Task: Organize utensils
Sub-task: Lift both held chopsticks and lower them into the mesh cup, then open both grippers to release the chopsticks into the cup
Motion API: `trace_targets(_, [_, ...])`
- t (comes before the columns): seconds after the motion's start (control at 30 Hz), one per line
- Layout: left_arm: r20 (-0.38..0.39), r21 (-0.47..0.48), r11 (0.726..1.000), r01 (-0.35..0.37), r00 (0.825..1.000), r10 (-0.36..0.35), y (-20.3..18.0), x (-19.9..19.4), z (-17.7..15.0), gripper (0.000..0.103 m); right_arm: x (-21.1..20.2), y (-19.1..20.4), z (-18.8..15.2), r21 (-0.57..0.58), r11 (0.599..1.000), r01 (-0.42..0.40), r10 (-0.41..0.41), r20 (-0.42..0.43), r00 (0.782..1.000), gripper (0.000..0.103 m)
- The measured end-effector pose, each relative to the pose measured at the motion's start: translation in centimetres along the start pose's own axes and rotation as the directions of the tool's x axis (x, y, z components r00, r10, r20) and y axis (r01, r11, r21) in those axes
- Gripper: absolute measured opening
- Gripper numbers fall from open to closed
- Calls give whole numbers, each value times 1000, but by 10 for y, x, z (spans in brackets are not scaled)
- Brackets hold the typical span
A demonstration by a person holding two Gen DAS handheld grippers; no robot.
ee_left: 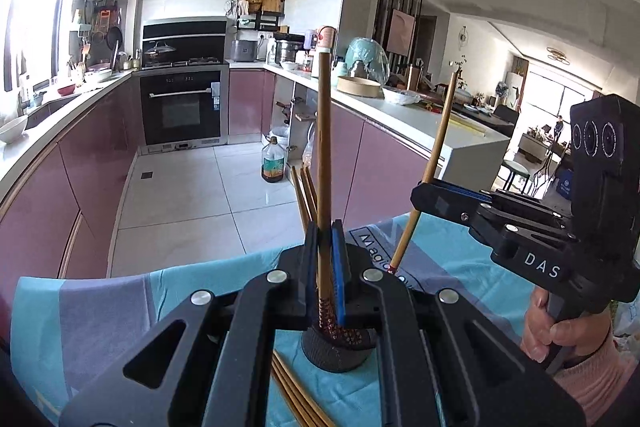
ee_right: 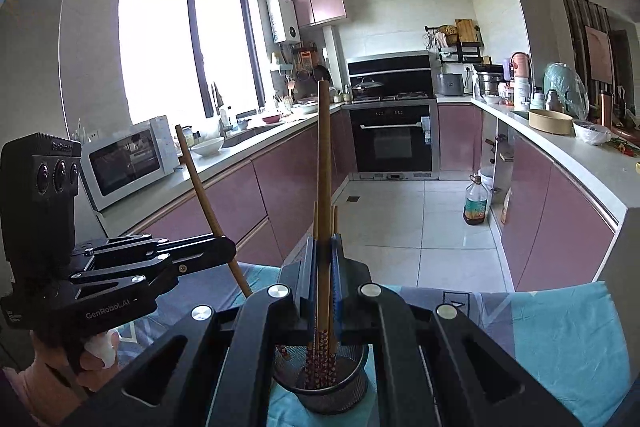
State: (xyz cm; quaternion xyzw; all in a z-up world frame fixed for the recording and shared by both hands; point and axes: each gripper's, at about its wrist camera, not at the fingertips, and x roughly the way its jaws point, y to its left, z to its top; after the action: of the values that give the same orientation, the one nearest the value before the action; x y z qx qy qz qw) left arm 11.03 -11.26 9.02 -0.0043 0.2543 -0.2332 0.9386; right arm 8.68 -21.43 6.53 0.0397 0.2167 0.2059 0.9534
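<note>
black linkage arms fill the lower part of both wrist views, with a blue-and-grey tablecloth [ee_left: 100, 307] beneath them.

left gripper [ee_left: 325, 247]: jaws pressed together on one brown chopstick [ee_left: 324, 147]. this chopstick stands nearly upright between the blue pads, its patterned lower end close to the mesh holder [ee_left: 338, 353] on the cloth. whether the tip rests inside the holder cannot be told from this view. in the right wrist view the same gripper [ee_right: 224, 247] enters from the left, with its chopstick [ee_right: 200, 183] tilted up and to the left.

right gripper [ee_right: 325, 259]: jaws pressed together on a second chopstick [ee_right: 324, 167], held nearly upright. its patterned end reaches down into the mesh holder [ee_right: 324, 383], a dark round wire basket standing on the cloth just behind the jaws. in the left wrist view this gripper [ee_left: 420, 189] enters from the right, and its chopstick [ee_left: 436, 151] leans up and to the right, its red-patterned tip just above the cloth.

loose chopsticks [ee_left: 298, 395] lie on the cloth beside the holder, under the left gripper; more ends [ee_left: 304, 191] show beyond the jaws.

a person's hand [ee_left: 548, 323] grips the right gripper's handle, a pink sleeve [ee_left: 592, 379] at the wrist. another hand [ee_right: 80, 359] holds the left gripper's handle.

background: kitchen with pink cabinets [ee_right: 240, 199], an oven [ee_right: 390, 139], a microwave [ee_right: 128, 159] on the counter, and an oil bottle [ee_right: 476, 203] on the tiled floor.
</note>
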Motion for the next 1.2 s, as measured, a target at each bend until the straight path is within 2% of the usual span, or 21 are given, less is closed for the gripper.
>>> trace_targets(0.13, [-72,11,1000,19,997,-18,1,23,-7,8,14,-1,-8,-2,1000,6,-7,-75,997,5])
trace_targets(0.27, [-154,20,1000,23,988,-19,4,44,-16,8,31,0,-17,-11,1000,15,-17,-172,985,5])
trace_targets(0.4, [-181,5,999,36,983,-35,15,54,-18,8,45,0,-25,-12,1000,25,-27,-237,971,6])
trace_targets(0.5, [-186,-5,999,40,982,-40,21,56,-18,8,52,-3,-27,2,1000,30,-28,-254,967,6])
trace_targets(0.77, [-171,-28,999,23,985,-27,29,63,-15,10,50,-3,-27,25,999,30,-23,-241,970,7])
trace_targets(1.0, [-109,-30,999,-18,994,14,29,37,-22,24,29,5,-29,25,1000,-3,8,-182,983,20])
trace_targets(1.2, [-41,-34,997,-68,997,67,39,-3,-40,31,7,23,-42,2,996,-86,85,-163,983,31])
